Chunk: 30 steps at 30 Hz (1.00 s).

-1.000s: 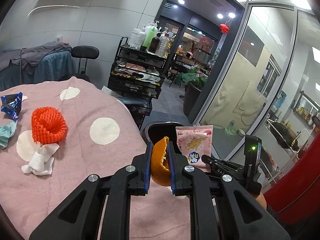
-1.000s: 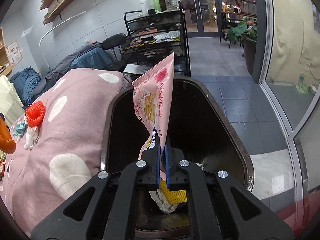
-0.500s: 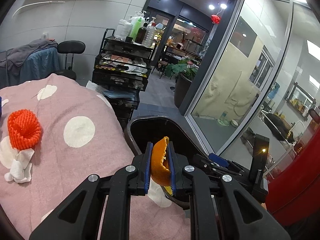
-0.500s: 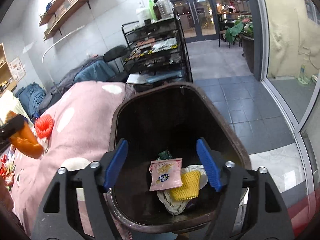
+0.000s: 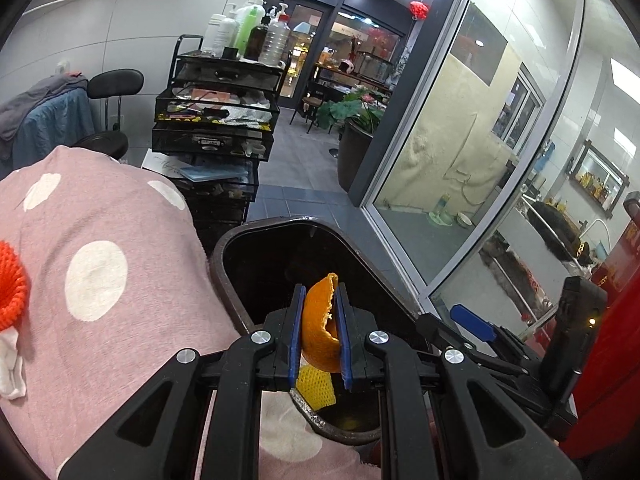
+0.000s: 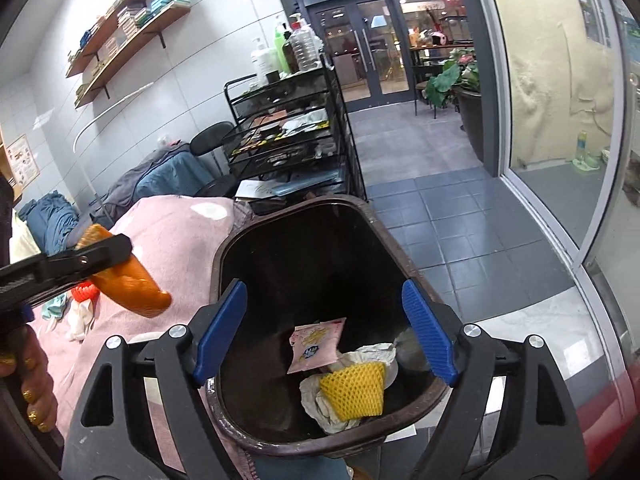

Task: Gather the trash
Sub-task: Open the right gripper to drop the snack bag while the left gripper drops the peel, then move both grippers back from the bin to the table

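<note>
Peel point(image 5: 320, 328) pinched in left tool point(image 5: 320, 338) above bin point(image 5: 360, 256), right tool point(image 6: 326, 326) just opened, empty

Left tool point(image 5: 320, 334): black arms, blue pads, silver screws
Right tool point(image 6: 325, 330): same build, ribbed blue pads
Hand point(image 6: 34, 384): gold-painted nails

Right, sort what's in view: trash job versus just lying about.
Job:
- orange peel clamped in the left hand-held gripper
- dark brown plastic bin
- pink snack wrapper, yellow foam net inside it
- orange foam net on the pink dotted cloth

Lying about:
- black wire cart
- potted plant
</note>
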Tool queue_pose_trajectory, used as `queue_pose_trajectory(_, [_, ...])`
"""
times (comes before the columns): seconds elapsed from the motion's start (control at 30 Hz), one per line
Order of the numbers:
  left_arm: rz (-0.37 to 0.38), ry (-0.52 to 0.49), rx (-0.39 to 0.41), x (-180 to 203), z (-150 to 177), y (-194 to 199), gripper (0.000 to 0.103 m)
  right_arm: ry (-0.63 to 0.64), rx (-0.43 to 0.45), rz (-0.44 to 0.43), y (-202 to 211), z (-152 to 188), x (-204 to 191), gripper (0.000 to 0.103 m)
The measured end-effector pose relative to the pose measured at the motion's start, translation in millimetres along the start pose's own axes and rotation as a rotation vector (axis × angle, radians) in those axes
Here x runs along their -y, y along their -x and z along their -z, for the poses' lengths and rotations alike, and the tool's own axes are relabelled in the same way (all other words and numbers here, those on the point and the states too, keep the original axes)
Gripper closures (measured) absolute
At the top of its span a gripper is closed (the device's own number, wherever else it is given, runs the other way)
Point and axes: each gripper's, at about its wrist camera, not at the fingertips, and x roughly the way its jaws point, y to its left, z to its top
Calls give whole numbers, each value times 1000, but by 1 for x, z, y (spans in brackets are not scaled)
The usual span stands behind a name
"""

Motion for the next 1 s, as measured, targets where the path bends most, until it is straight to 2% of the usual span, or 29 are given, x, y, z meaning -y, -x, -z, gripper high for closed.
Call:
queue_pose_trajectory(0.43, [-32,-57,-79,15,-5,-41,88,-79,32,52,9,-3,22,22])
queue_pose_trajectory(0.5, [-47,-72,-93,16,-4,-45,84,-87,33,59,10,-4,24,21])
queue_pose_trajectory(0.57, [-48,-80,-105,17,-2,-48,68,-94,34,66,10,-4,27,19])
queue_pose_trajectory(0.6, [-47,-75,-105,17,-1,-47,50,-100,35,74,10,-4,28,17])
queue_pose_trajectory(0.63, [-38,-69,-100,17,-1,-47,39,-109,36,80,10,-4,30,15])
queue_pose_trajectory(0.73, [-34,-62,-85,15,0,-43,22,-150,34,90,9,-4,38,12])
queue_pose_trajectory(1.0, [-41,-101,-18,24,3,-22,14,-173,24,75,7,-3,43,11])
